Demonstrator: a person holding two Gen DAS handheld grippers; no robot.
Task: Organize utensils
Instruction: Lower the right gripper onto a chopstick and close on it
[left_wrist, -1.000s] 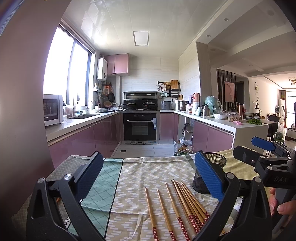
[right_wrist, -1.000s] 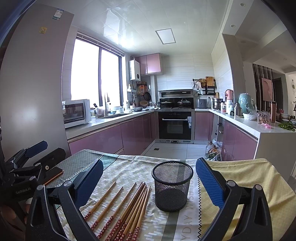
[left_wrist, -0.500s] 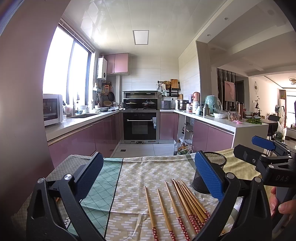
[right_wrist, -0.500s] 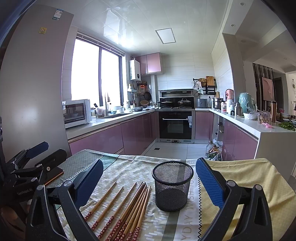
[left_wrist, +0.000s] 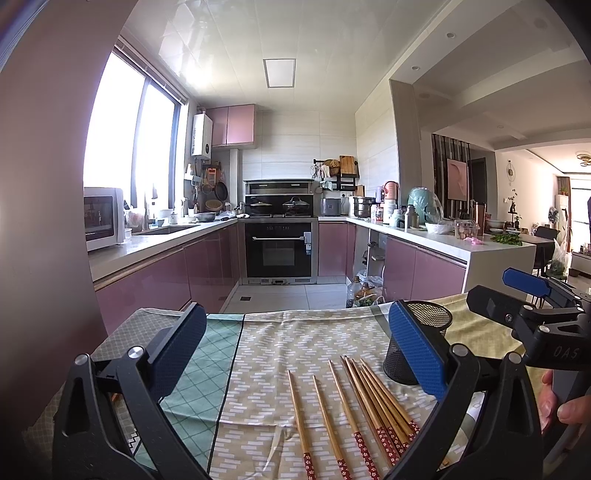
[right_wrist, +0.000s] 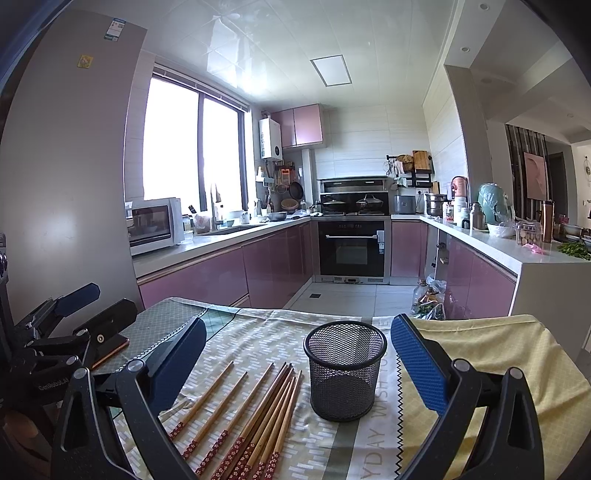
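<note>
Between wide right claw (right_wrist: 293, 365) fingers: mesh cup (right_wrist: 344, 369), chopsticks (right_wrist: 255, 413) beside; left claw (left_wrist: 295, 350) wide.

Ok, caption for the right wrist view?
Open right gripper above chopsticks lying beside an empty mesh cup.

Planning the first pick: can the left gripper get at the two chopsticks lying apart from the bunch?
Probably yes. The left gripper is open above the tablecloth, and the two separate chopsticks lie flat between its fingers with nothing over them. The mesh cup stands off to the right.
</note>
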